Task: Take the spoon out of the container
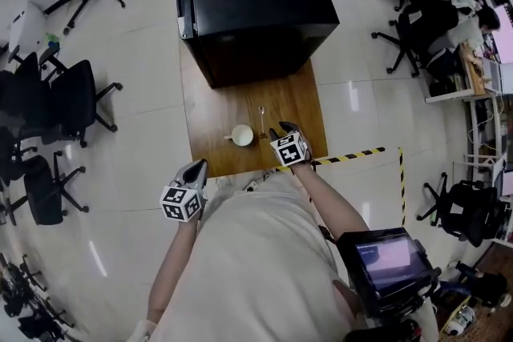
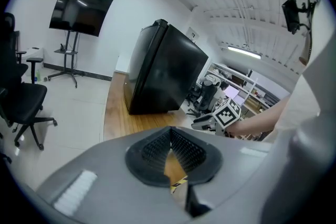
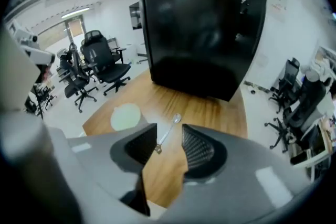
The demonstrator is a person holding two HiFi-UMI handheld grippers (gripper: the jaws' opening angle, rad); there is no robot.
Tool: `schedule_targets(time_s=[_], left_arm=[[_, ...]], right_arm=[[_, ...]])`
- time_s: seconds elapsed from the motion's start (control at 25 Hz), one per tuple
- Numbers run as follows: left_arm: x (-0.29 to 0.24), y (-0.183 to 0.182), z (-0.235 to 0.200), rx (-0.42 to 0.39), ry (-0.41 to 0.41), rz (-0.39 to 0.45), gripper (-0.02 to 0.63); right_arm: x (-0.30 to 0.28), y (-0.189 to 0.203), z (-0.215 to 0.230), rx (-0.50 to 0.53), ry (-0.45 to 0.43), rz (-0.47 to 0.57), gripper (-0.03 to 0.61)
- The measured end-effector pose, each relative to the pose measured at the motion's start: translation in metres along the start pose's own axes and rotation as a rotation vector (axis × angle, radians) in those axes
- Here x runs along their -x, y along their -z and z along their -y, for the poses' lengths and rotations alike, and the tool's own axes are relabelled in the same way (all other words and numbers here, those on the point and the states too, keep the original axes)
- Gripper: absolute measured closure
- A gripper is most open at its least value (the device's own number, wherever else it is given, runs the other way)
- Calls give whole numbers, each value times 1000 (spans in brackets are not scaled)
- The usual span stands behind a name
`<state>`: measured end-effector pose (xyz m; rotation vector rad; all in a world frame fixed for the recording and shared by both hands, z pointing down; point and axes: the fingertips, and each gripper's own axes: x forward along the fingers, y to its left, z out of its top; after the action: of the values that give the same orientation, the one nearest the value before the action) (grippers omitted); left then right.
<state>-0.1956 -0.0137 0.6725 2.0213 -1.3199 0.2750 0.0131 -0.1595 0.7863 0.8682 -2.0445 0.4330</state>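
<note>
**Fig. — Spoon out of the container; right fingers let go above it.**

The spoon (image 3: pixel 170 127) lies flat on the wooden table (image 1: pixel 298 102), just to the right of the pale round container (image 1: pixel 241 135) and apart from it. Nothing stands in the container that I can make out. The spoon's long axis runs away from me toward the black cabinet (image 1: pixel 256 0): bowl at the far end, handle tip at the near end.

My right gripper (image 3: pixel 169 140) points down at the table with its jaws spread. In the right gripper view the spoon shows through the gap between the two ribbed pads, but it rests on the wood beyond them and neither pad touches it, so these fingers are released and empty.

My left gripper (image 2: pixel 169 132) hangs off the near edge of the table at my left side, well apart from both spoon and container. Its pads meet at the tips and grasp nothing.

The relation that matters is that the handle tip lies ahead of and below the right jaws, nearly in line with the gap between them. The right hand is by far the nearer. I judge the task's step complete — any further grasp would fall to the right hand, taking the handle across its narrow width.
</note>
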Motion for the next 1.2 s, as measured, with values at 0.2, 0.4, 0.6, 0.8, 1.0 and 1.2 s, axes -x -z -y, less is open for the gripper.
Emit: schedule_targets(time_s=[0.2, 0.4, 0.6, 0.8, 1.0, 1.2], left_arm=[[5, -6, -11, -14, 65, 23, 630], [10, -10, -34, -40, 117, 36, 630], [19, -6, -50, -45, 145, 39, 630], [29, 6, -56, -53, 143, 11, 630], [41, 18, -54, -59, 118, 6, 630], [55, 35, -39, -44, 61, 16, 630]], right_arm=[[25, -20, -14, -94, 17, 32, 430], [55, -46, -34, -156, 49, 102, 431], [77, -54, -50, -226, 64, 163, 443], [95, -58, -78, -229, 22, 206, 454], [104, -64, -94, -186, 7, 264, 472], [111, -52, -112, -136, -42, 297, 472]])
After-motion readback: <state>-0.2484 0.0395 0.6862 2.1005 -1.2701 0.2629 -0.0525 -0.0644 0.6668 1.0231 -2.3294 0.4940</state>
